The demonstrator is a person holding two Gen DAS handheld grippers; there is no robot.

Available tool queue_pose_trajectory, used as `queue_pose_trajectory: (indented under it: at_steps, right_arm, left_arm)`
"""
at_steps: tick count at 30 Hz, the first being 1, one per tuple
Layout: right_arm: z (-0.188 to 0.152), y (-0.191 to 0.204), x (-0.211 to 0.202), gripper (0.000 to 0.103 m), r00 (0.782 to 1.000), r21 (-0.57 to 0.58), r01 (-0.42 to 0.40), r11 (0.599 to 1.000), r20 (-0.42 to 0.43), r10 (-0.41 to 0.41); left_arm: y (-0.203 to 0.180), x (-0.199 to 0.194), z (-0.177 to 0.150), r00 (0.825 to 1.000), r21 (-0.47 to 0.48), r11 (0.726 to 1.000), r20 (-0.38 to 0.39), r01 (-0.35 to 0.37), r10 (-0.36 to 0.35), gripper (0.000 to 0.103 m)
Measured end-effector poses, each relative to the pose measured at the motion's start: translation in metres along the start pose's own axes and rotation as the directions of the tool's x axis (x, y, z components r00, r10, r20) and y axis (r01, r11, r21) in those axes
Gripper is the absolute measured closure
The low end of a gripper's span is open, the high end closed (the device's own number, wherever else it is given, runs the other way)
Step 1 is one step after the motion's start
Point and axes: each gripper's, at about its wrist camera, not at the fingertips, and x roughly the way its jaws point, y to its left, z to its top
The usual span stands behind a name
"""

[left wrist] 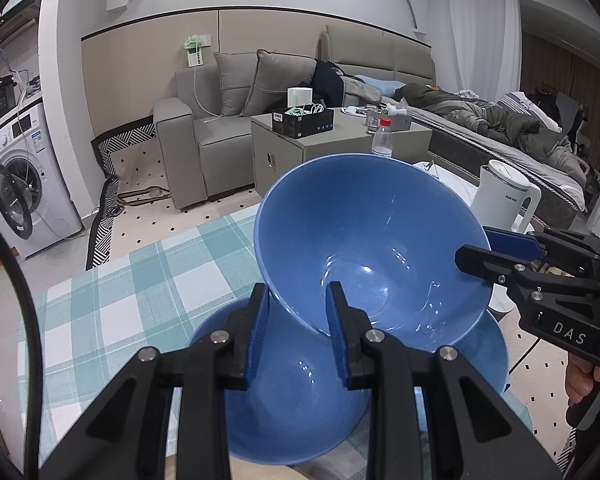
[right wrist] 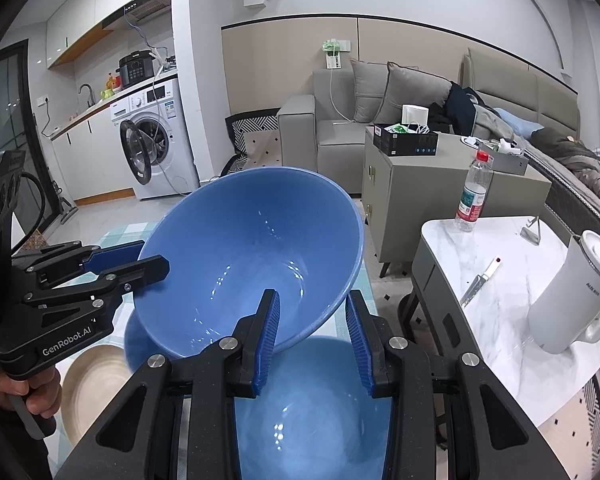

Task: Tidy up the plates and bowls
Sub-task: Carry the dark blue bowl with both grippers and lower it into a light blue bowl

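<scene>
Nearest us, our left tool (left wrist: 296, 320) and right tool (right wrist: 312, 328) are each pinching the rim of the tilted blue bowl (left wrist: 372, 248), jaws nearly closed on its opposite sides. It is hanging just above a second blue bowl (left wrist: 296, 400) sitting on the checked table (left wrist: 112, 300). Farther right, a white kettle (right wrist: 572, 300) is standing.

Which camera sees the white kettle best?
The right wrist view. There the kettle shows whole, lid, body and handle, standing on the marble table. In the left wrist view the kettle sits farther back, and its bottom is hidden behind the bowl and the right gripper.
</scene>
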Motion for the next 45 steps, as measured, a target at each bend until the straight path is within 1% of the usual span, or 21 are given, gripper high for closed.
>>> queue_pose_trajectory:
  at_steps: [11, 20, 33, 45]
  right_arm:
    - [-0.012, 0.021, -0.008, 0.068, 0.999, -0.016, -0.036, 0.999, 0.006, 0.036]
    - [-0.017, 0.036, -0.004, 0.068, 0.998, -0.028, -0.058, 0.998, -0.004, 0.058]
    - [-0.023, 0.051, 0.018, 0.068, 0.996, -0.048, -0.086, 0.995, -0.038, 0.084]
    - [-0.032, 0.064, 0.040, 0.068, 0.992, -0.066, -0.105, 0.992, -0.079, 0.100]
  left_arm:
    - [0.006, -0.017, -0.015, 0.999, -0.028, 0.999, 0.005, -0.036, 0.036, 0.076]
    - [0.013, -0.027, -0.026, 0.998, -0.039, 0.997, 0.009, -0.063, 0.064, 0.076]
    - [0.033, -0.028, -0.043, 0.996, -0.074, 0.993, -0.002, -0.088, 0.088, 0.076]
    - [0.047, -0.021, -0.058, 0.995, -0.105, 0.989, -0.031, -0.101, 0.098, 0.076]
